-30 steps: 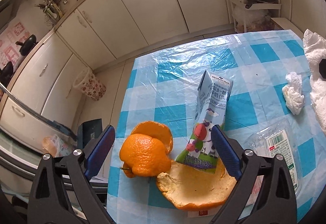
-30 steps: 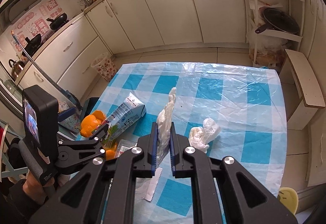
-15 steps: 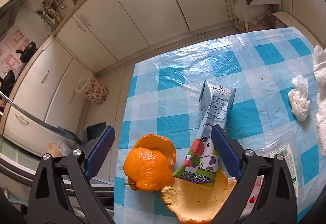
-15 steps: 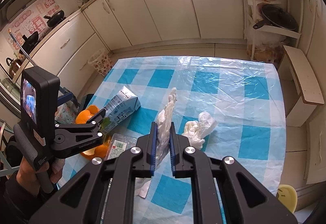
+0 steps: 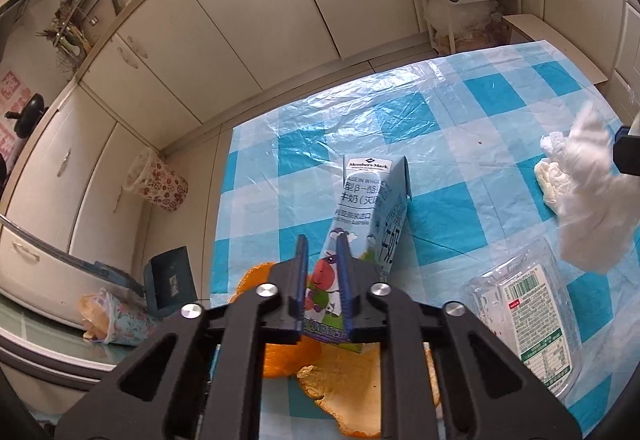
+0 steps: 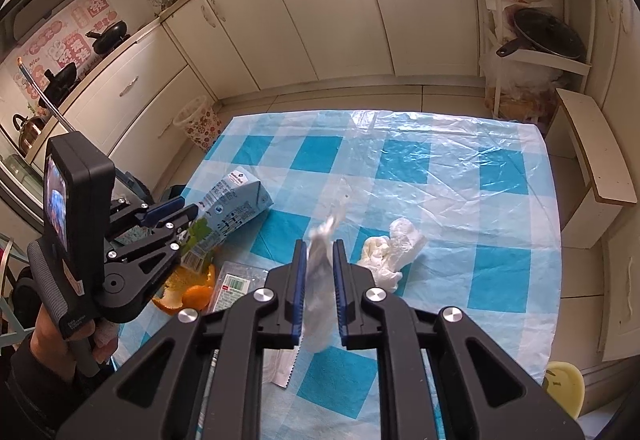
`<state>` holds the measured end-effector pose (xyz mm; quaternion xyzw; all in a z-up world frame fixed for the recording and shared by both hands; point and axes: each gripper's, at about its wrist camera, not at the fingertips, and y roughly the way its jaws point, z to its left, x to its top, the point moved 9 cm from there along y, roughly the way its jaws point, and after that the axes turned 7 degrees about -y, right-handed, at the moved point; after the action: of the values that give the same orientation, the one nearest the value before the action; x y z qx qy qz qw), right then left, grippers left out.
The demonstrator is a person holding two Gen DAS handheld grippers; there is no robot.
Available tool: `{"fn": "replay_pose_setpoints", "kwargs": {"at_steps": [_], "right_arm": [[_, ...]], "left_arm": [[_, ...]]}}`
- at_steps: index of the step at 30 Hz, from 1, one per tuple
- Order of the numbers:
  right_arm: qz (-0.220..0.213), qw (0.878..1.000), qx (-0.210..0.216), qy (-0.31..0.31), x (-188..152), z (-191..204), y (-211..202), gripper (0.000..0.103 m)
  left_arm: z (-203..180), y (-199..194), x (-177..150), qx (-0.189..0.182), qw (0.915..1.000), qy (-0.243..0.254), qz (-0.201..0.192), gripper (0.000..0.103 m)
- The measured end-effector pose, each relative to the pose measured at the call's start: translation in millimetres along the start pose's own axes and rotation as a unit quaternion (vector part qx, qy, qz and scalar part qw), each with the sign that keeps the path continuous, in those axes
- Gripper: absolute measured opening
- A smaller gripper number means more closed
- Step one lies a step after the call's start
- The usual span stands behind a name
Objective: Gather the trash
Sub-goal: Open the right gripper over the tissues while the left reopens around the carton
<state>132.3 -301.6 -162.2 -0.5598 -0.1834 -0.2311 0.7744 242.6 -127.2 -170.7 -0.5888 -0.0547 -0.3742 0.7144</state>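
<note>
While the left gripper [image 5: 321, 252] clamps its 2 blue-padded fingers [image 5: 300, 280] on the lower end of the milk carton [image 5: 366, 212], the carton's top points away across the checked tablecloth [image 5: 460, 112]. Carton sits near the table's left edge, lower end over the orange peel [image 5: 340, 388]. Part of an orange [image 5: 280, 360] shows just under the left gripper body, touching the peel. On the floor at far left of this view: a floral waste bin [image 5: 158, 184] by the cabinets, and a dark dustpan [image 5: 170, 280] close to the table edge. Right of the carton lies a clear plastic package [image 5: 528, 320] with a printed label, flat on the cloth. Further right a crumpled tissue [image 5: 550, 176] rests on the cloth, partly behind a white plastic wrapper [image 5: 592, 208] held up at the frame's right edge.

Right wrist view: left gripper [image 6: 188, 216] at the left, camera block on top, pinching the milk carton [image 6: 236, 204]; whether the carton is lifted or resting on the peel cannot be told. Orange peel [image 6: 184, 292] and plastic package [image 6: 236, 284] sit below it. Centre: right gripper [image 6: 320, 252], fingers [image 6: 298, 280] closed on the white plastic wrapper [image 6: 318, 292], which stands up between the pads and hangs below them. Just right of it, the crumpled tissue [image 6: 390, 252] lies on the tablecloth [image 6: 460, 168]. Far lower right, a yellow stool [image 6: 564, 388] on the floor.
</note>
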Motion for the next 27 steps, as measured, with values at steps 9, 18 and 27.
{"fn": "replay_pose_setpoints", "kwargs": {"at_steps": [9,18,27], "right_arm": [[0.023,1.000,-0.007,-0.010,-6.4,-1.4,5.8,0.035],[0.080,0.996,-0.039,-0.029,-37.8,-2.3,45.0,0.043],[0.061,0.996,-0.047,-0.038,-37.6,2.4,61.4,0.043]], "left_arm": [[15.1,2.6,-0.2,-0.010,0.9995,-0.030,0.002,0.063],[-0.2,-2.8,3.5,0.034,0.9987,0.021,-0.030,0.068],[-17.1,-18.5,4.6,-0.009,0.9980,0.046,-0.042,0.079]]}}
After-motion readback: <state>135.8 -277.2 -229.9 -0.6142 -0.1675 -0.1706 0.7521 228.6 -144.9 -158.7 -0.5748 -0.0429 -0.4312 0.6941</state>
